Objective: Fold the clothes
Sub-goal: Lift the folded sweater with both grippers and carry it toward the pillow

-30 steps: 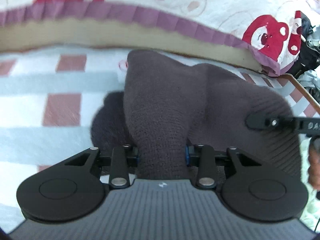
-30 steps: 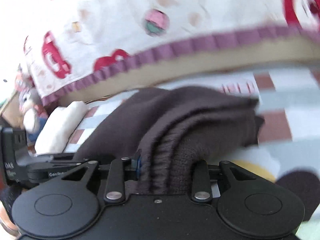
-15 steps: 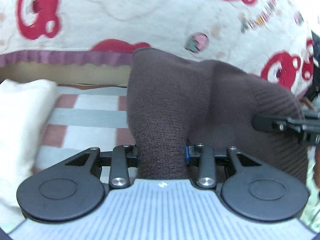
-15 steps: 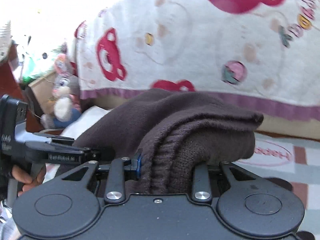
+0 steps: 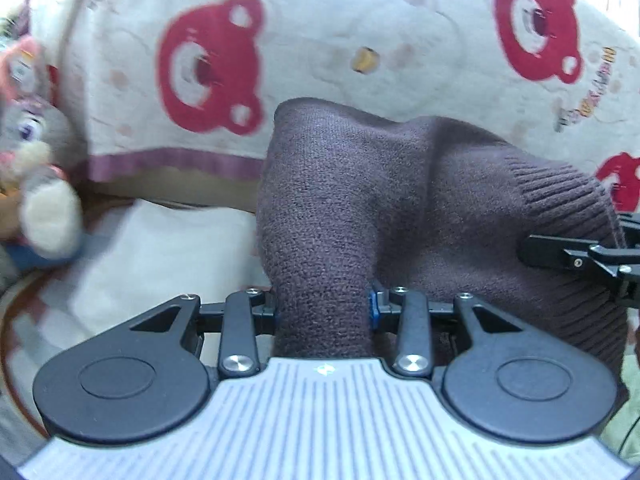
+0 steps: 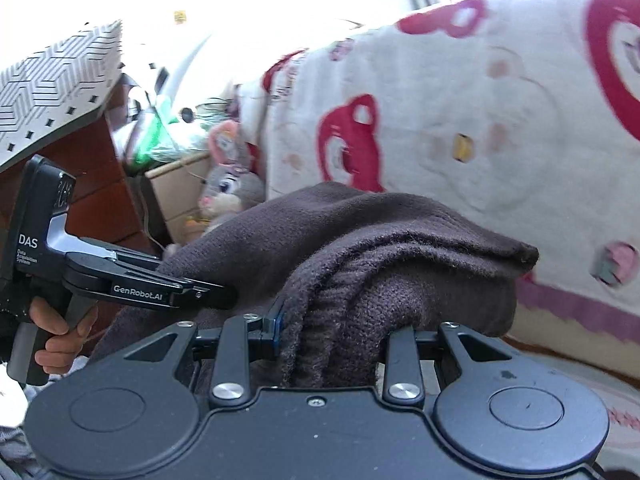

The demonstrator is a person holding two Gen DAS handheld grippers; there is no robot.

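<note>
The dark sweater [image 5: 352, 208] is hanging bunched between both grippers, off the bed, likely so it can be carried. The left gripper [image 5: 324, 308] and right gripper [image 6: 332, 332] are each clamping thick folds. Only the right view is showing the person's hand [image 6: 60, 336] and a stuffed rabbit [image 6: 228, 184].

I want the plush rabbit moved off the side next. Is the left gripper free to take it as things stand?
Probably not yet: the left gripper is shut on the dark brown sweater, which fills the space between its fingers. The plush rabbit sits off to its left, nothing in between.
</note>
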